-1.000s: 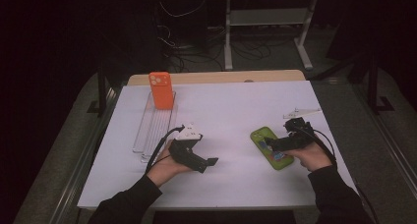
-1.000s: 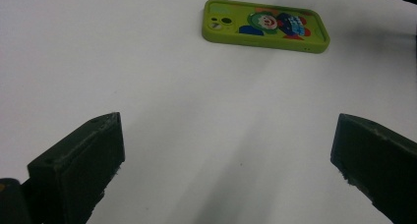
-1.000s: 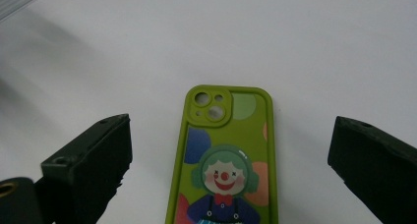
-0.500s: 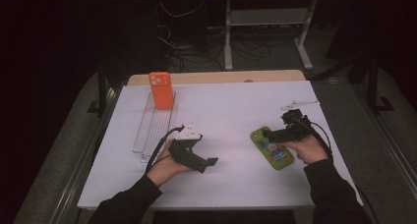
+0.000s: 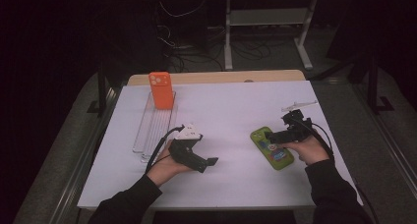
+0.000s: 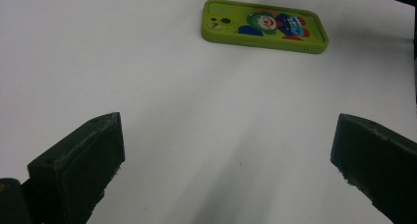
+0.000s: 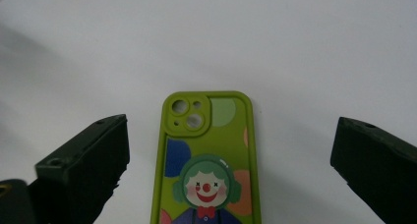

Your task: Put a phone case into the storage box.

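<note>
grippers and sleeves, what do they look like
Both the left gripper and the right gripper are black, with blocky dark jaws, a black trailing cable and a grey three-cornered top plate. The person wears dark long sleeves.

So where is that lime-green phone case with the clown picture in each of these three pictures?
High view: the lime-green clown phone case lies flat at right of centre, under the right-hand tongs.
Left gripper view: far off at the top, lying sideways.
Right gripper view: bottom centre, between the two open black jaws.
Shared landmark: the white table sheet beneath it.
</note>
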`<state>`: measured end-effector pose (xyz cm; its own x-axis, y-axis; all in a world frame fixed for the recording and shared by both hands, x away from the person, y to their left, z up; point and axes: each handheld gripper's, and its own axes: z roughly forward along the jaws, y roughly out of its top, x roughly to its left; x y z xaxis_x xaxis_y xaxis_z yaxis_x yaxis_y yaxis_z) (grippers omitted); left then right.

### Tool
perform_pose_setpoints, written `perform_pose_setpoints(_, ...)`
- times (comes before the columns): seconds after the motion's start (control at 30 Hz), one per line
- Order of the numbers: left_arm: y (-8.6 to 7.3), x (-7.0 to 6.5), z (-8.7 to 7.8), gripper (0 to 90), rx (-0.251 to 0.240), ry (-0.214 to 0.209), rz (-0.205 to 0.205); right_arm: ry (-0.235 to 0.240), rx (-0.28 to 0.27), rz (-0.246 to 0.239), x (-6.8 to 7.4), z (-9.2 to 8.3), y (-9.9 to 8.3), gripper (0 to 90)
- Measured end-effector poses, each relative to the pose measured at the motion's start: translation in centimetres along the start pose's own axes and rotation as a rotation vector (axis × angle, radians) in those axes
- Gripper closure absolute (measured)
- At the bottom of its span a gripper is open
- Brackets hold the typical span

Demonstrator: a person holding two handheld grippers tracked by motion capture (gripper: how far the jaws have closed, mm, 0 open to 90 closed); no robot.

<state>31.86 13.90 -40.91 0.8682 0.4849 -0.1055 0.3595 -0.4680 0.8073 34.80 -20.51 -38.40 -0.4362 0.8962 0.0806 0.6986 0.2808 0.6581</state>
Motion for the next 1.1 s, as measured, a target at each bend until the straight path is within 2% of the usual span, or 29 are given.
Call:
perform_pose_setpoints(0.13, 0.0, 0.0, 0.0, 0.0, 0.004, -0.003, 0.0, -0.001, 0.034, -0.008, 0.1, 0.4, -0.3, 0.0)
perform_pose_setpoints(0.17, 0.0, 0.1, 0.0, 0.0, 0.008, -0.002, 0.015, 0.003, 0.037, -0.014, 0.1, 0.5, -0.3, 0.0)
perform_pose_setpoints(0.2, 0.0, -0.1, 0.0, 0.0, 0.007, -0.002, -0.009, -0.001, 0.041, -0.01, 0.1, 0.5, -0.4, 0.0)
perform_pose_setpoints(0.43, 0.0, -0.2, 0.1, 0.0, 0.007, 0.0, -0.01, -0.009, 0.09, -0.017, 0.4, 1.2, -0.8, 0.0)
perform_pose_setpoints(0.53, 0.0, -0.1, 0.1, 0.0, 0.009, -0.001, -0.007, -0.009, 0.101, -0.039, 0.4, 1.6, -1.1, 0.0)
perform_pose_setpoints(0.6, 0.0, -0.1, 0.1, 0.0, 0.01, 0.0, -0.006, -0.006, 0.124, -0.018, 0.7, 1.7, -1.2, 0.0)
perform_pose_setpoints(0.73, 0.0, -0.1, 0.1, 0.0, 0.012, 0.001, 0.006, -0.006, 0.137, -0.026, 0.7, 1.9, -1.4, 0.0)
perform_pose_setpoints(0.83, 0.0, -0.1, 0.1, 0.0, 0.012, 0.0, 0.001, -0.004, 0.162, -0.009, 0.8, 2.1, -1.6, 0.0)
perform_pose_setpoints(1.1, 0.0, -0.1, 0.1, 0.0, 0.016, -0.001, 0.008, -0.007, 0.193, -0.021, 1.0, 2.6, -2.2, 0.0)
